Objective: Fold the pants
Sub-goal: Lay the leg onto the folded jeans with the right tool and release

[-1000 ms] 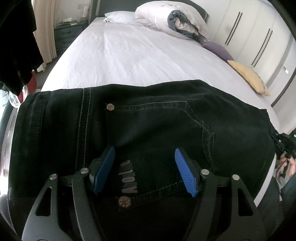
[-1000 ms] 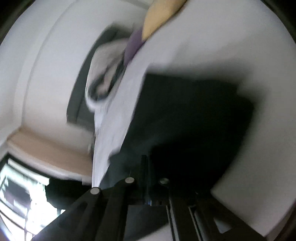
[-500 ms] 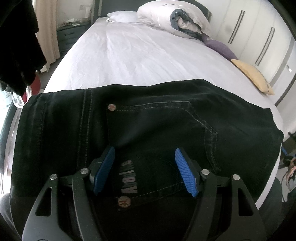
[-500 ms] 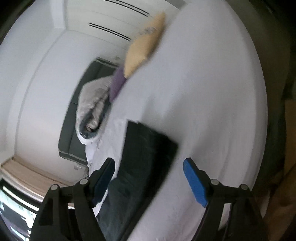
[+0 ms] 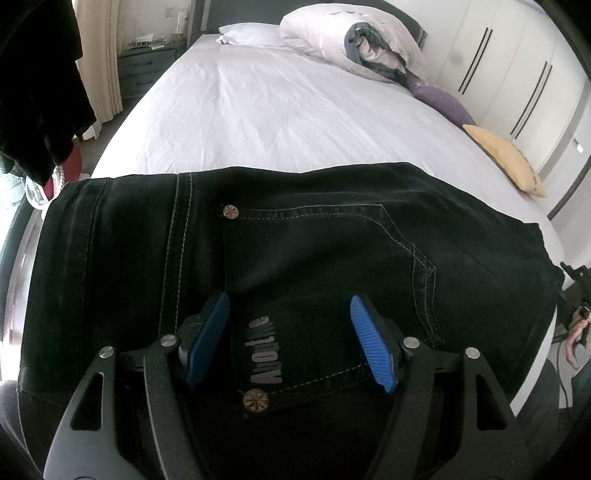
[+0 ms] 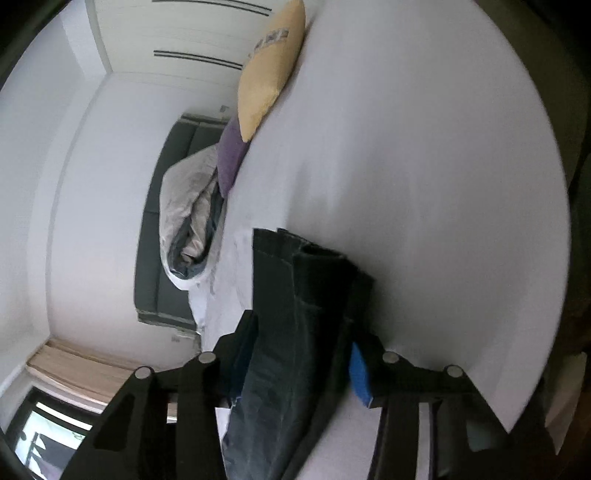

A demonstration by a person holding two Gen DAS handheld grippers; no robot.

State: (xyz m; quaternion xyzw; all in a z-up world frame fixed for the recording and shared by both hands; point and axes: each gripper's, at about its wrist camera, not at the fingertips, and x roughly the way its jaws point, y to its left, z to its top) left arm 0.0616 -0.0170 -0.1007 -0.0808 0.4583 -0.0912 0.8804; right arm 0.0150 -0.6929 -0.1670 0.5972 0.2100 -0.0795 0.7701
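Black jeans (image 5: 303, 258) lie folded across the foot of the white bed (image 5: 280, 110), back pocket up. My left gripper (image 5: 289, 301) rests over that pocket, open, its blue pads (image 5: 207, 339) spread either side of the printed label and pinching nothing. In the right wrist view the folded edge of the jeans (image 6: 295, 314) runs between the fingers of my right gripper (image 6: 301, 332). Its jaws are closing, and the layered cloth fills the gap and touches both sides. The right blue pad (image 6: 360, 374) shows beside the cloth; the other pad is hidden behind it.
A rolled duvet (image 5: 354, 33), a purple cushion (image 5: 439, 99) and a yellow cushion (image 5: 506, 158) lie along the bed's far right side. White wardrobe doors (image 5: 517, 66) stand behind them. Dark clothes (image 5: 37, 81) hang at the left. A person's hand (image 5: 576, 339) shows at the right edge.
The right gripper was shut, opened wide away from the jeans, and now has their folded edge between narrower jaws. The left gripper and the jeans under it have not moved.
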